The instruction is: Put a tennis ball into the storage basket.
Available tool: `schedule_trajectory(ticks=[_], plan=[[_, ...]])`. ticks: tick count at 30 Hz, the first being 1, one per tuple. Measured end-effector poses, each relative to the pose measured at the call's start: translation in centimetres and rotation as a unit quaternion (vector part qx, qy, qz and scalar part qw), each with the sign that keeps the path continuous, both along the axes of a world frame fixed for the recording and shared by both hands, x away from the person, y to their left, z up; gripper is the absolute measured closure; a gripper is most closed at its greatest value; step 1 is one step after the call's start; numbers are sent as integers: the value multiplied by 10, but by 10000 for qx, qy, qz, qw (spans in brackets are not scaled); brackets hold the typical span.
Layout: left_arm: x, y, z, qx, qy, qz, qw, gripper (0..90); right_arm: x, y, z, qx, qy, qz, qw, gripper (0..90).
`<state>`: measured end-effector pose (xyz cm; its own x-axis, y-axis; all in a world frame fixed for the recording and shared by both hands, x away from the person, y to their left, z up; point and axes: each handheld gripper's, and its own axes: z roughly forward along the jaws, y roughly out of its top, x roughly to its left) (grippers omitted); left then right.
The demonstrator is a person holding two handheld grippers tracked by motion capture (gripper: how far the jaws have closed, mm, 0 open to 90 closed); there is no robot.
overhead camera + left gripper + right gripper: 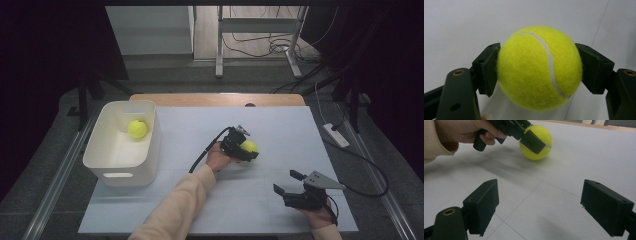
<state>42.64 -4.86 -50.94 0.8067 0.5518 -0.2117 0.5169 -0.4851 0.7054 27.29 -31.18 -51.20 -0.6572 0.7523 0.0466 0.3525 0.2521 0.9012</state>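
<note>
Yellow tennis ball (539, 67) clamped in left gripper (243, 148); right gripper (290, 182) jaws open.

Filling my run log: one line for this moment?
left gripper: shut on tennis ball | right gripper: open | second ball: in bin

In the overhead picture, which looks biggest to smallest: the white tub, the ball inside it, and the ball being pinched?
1. White plastic tub, largest.
2. The two yellow felt tennis balls, one in the tub, one clamped in the left gripper, partly hidden; I can't rank them.
</note>
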Motion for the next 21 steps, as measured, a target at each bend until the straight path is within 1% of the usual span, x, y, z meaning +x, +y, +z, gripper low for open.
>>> schedule_trajectory(ticks=[2,6,9,11,12,15,18,21], plan=[[-2,2,3,-74,-21,-36,10000,266,0,0,0,2,0,-8,10000,153],[-6,4,10,-130,-101,-95,9998,266,0,0,0,-2,0,-6,10000,153],[-10,7,14,-194,-135,-113,9997,266,0,1,0,14,-4,5,10000,153],[-10,7,14,-199,-152,-116,9996,266,0,1,0,13,-4,4,10000,153],[-12,8,16,-252,-166,-97,9995,266,0,1,0,13,-4,3,10000,153],[-16,13,20,-239,-235,-143,9993,267,0,1,0,2,-9,-11,10000,153],[-18,17,22,-231,-278,-145,9992,266,0,1,0,-8,-20,-10,10000,153],[-21,23,24,-273,-310,-108,9991,267,1,2,0,-2,-23,0,10000,153]])
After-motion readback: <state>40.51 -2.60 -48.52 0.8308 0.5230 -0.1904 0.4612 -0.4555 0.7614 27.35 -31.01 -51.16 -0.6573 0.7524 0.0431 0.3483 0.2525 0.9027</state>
